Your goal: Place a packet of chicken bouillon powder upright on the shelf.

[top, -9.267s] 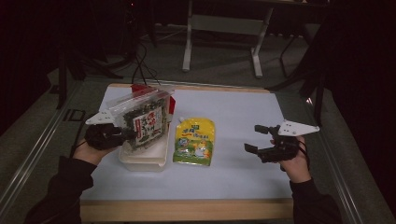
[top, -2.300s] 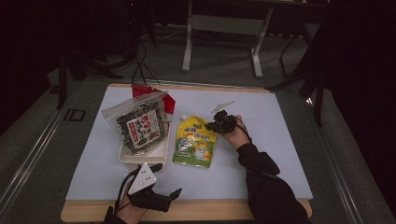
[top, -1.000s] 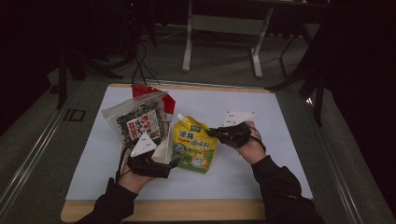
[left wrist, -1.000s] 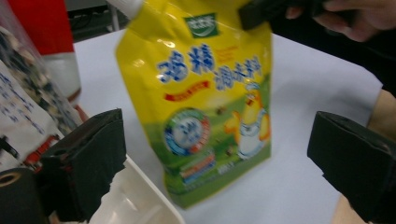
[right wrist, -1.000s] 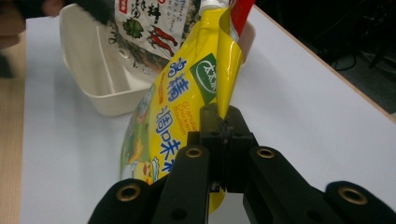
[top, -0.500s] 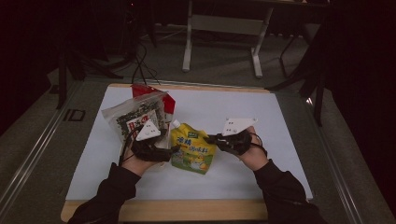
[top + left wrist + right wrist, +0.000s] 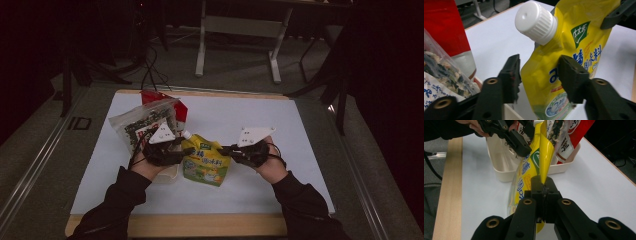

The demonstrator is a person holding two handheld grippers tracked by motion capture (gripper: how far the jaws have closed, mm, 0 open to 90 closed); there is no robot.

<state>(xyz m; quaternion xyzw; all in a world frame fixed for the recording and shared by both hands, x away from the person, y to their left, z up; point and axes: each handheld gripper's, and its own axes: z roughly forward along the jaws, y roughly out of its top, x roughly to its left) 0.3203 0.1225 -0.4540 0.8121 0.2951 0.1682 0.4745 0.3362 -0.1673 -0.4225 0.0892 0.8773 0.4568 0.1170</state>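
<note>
A yellow spouted pouch with a white screw cap stands tilted up off the table. My right gripper is shut on its thin side edge. My left gripper comes in from the other side, and its jaws have just been closing, with the pouch's upper corner below the cap between them. One jaw lies against the pouch; a narrow gap shows at the other. In the high view the left gripper and right gripper face each other across the pouch.
A cream tray beside the pouch holds a clear bag of dried seaweed and a red pack. The white mat has a wooden front edge. A metal rail runs along the left.
My left hand has come up from the front left to the pouch and its jaws have narrowed around the pouch's top corner. The right gripper has kept its hold and stayed in place.
</note>
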